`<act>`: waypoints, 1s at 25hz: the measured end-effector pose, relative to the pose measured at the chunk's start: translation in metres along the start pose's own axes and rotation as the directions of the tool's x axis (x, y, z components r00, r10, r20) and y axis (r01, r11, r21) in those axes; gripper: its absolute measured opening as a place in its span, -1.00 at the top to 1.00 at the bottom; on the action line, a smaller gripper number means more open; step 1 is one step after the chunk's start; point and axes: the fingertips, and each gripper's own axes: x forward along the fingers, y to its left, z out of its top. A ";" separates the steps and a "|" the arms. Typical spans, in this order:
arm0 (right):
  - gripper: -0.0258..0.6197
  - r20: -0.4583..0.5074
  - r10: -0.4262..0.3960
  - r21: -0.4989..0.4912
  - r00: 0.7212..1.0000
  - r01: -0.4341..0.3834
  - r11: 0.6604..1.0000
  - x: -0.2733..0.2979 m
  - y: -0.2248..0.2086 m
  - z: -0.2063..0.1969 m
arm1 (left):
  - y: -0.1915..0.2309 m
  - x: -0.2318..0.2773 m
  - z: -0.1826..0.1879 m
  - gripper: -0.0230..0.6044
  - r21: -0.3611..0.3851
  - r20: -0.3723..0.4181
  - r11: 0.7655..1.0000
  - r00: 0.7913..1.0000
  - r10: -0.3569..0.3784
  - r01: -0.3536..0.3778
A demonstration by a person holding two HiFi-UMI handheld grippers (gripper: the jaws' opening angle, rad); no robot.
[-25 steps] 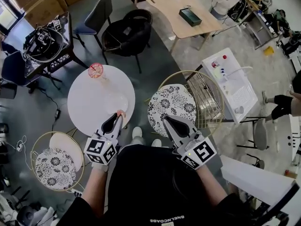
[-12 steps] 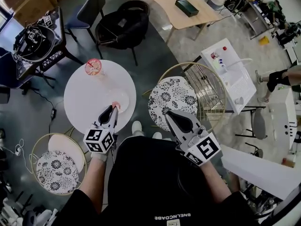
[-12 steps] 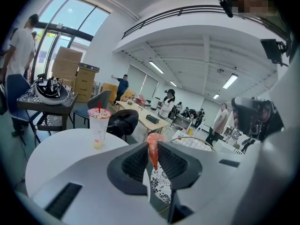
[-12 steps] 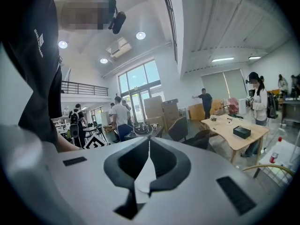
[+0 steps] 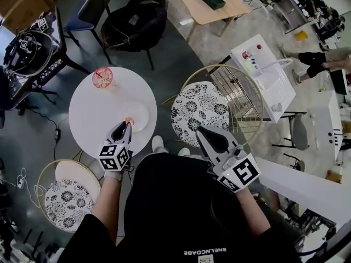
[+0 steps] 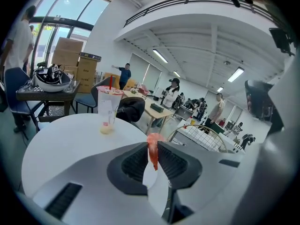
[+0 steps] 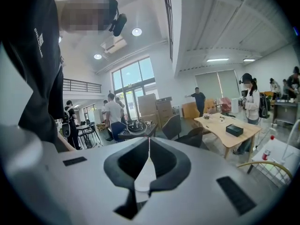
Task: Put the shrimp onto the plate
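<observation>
In the head view my left gripper (image 5: 127, 125) is shut on the pink shrimp (image 5: 129, 120), its tips over the near rim of a clear glass plate (image 5: 138, 114) on the round white table (image 5: 93, 116). The left gripper view shows the orange-red shrimp (image 6: 152, 146) pinched upright between the left gripper's (image 6: 152, 156) jaws; the plate is hidden there. My right gripper (image 5: 205, 136) is shut on nothing and is held off the table, beside the floral chair. In its own view the right gripper (image 7: 149, 142) has its jaws meeting with nothing between them.
A drink cup with a pink lid (image 5: 102, 77) stands at the table's far edge, seen as a tall clear cup (image 6: 109, 109) ahead of the left jaws. A wire chair with a floral cushion (image 5: 200, 111) is right of the table, another (image 5: 63, 201) at lower left.
My left gripper has carried the shrimp forward from the table's near edge to the plate's rim. The right gripper stays shut at the right.
</observation>
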 end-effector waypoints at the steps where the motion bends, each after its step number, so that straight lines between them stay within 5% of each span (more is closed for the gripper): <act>1: 0.86 -0.002 -0.009 0.002 1.000 0.009 1.000 0.000 -0.002 0.000 | 0.004 0.003 -0.005 0.72 -0.003 -0.012 1.000 1.000 0.003 -0.003; 25: 0.86 -0.095 -0.063 -0.001 0.994 0.063 0.998 0.016 -0.029 -0.014 | 0.067 0.057 -0.087 0.72 -0.022 -0.243 0.995 0.966 0.088 -0.096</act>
